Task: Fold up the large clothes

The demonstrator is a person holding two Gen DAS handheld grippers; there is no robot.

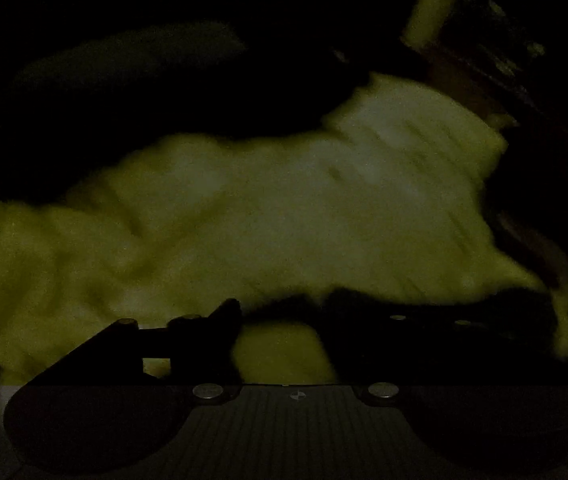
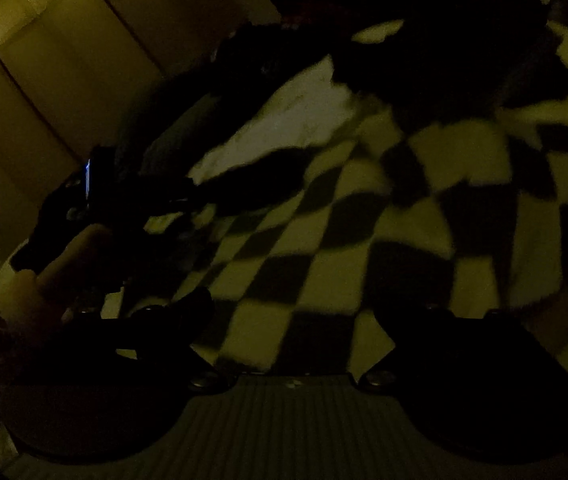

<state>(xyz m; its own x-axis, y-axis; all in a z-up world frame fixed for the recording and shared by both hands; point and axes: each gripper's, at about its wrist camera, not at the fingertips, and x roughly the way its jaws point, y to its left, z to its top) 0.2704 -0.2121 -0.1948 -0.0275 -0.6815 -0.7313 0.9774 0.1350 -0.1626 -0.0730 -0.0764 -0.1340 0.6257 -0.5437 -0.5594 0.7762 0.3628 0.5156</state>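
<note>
The scene is very dark. A black-and-white checkered garment (image 2: 324,248) lies spread in front of my right gripper (image 2: 292,320), whose two dark fingers stand apart over its near edge. The other gripper (image 2: 99,184), held in a hand (image 2: 63,276), shows at the left of that view, at the garment's left edge. In the left wrist view, pale blurred cloth (image 1: 284,208) fills the middle, with a dark fold (image 1: 123,92) above it. My left gripper (image 1: 279,320) has cloth between its fingers; I cannot tell whether it grips it.
Pale panelled doors or wall (image 2: 55,60) stand at the upper left of the right wrist view. A dark pile (image 2: 444,40) lies on the far part of the garment. Dark clutter (image 1: 504,40) shows at the upper right of the left wrist view.
</note>
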